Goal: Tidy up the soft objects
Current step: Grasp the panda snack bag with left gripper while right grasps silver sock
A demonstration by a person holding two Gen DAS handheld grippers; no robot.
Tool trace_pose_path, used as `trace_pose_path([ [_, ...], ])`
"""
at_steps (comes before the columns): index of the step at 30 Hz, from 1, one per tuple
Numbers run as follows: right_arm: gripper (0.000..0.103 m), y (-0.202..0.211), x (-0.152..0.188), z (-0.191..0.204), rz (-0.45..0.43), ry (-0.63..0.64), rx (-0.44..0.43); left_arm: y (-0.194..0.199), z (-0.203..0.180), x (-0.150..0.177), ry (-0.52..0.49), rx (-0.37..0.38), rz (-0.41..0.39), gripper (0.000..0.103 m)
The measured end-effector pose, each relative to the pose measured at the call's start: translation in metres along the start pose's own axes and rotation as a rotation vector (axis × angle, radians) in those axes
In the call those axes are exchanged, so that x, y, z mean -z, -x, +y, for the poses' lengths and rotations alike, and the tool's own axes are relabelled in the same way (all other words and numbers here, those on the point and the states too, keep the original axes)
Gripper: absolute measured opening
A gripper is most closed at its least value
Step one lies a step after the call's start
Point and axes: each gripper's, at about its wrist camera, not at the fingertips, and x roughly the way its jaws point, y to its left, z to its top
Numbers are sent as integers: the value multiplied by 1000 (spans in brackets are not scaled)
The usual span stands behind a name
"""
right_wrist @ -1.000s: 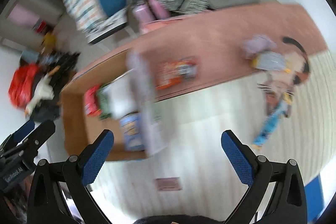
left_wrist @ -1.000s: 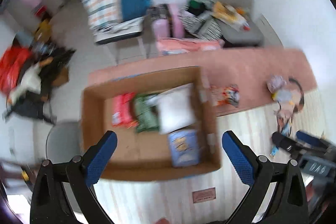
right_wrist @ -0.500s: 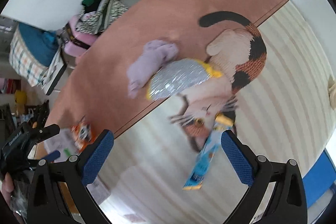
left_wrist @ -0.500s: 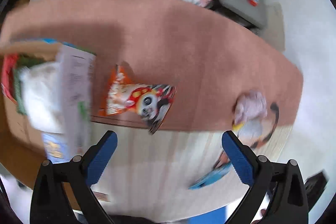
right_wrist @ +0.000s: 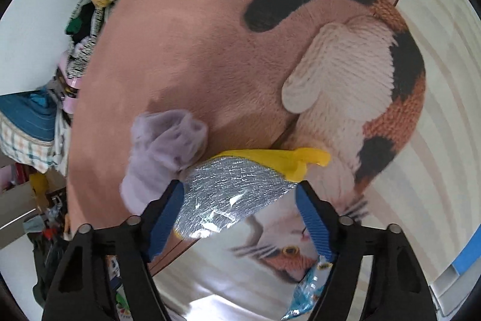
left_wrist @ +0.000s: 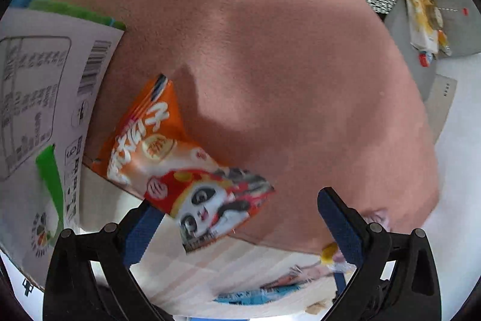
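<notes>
On the rug (right_wrist: 195, 35), both claws gape: left claw (left_wrist: 240, 230) by panda packet (left_wrist: 192, 170), right claw (right_wrist: 240, 215) astride silver pouch (right_wrist: 234, 188).

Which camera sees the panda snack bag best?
The left wrist view. The panda snack bag fills the middle there, lying on the pink rug just ahead of the open left claw. The right wrist view doesn't show it, only a silver packet between the right claw's fingers.
</notes>
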Motion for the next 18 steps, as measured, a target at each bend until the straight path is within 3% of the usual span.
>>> trace_pose_path([
  [1, 74, -4, -2, 1, 9, 10, 9, -2, 0, -1, -3, -2, -4, 95],
  [2, 66, -8, -3, 4, 18, 36, 32, -4, 0, -2, -9, -9, -5, 79],
  [3, 63, -11, -3, 7, 25, 75, 53, -7, -4, -1, -36, -13, 0, 71],
  [5, 49, -16, 1, 17, 30, 191, 110, -8, -13, 3, -107, -53, -9, 56],
  [8, 40, -20, 10, 22, 42, 336, 183, -10, -31, 19, -255, -89, -30, 41],
  [12, 40, -25, 19, 23, 81, 458, 229, -21, -47, 50, -468, -180, -23, 43],
  [14, 45, -22, 24, 24, 71, 491, 226, -20, -46, 62, -510, -188, -18, 46],
  [17, 68, -16, 30, 26, 58, 501, 214, -5, -27, 76, -451, -56, 29, 50],
  [18, 69, -14, 31, 27, 57, 497, 192, 2, -20, 75, -415, -13, 30, 50],
])
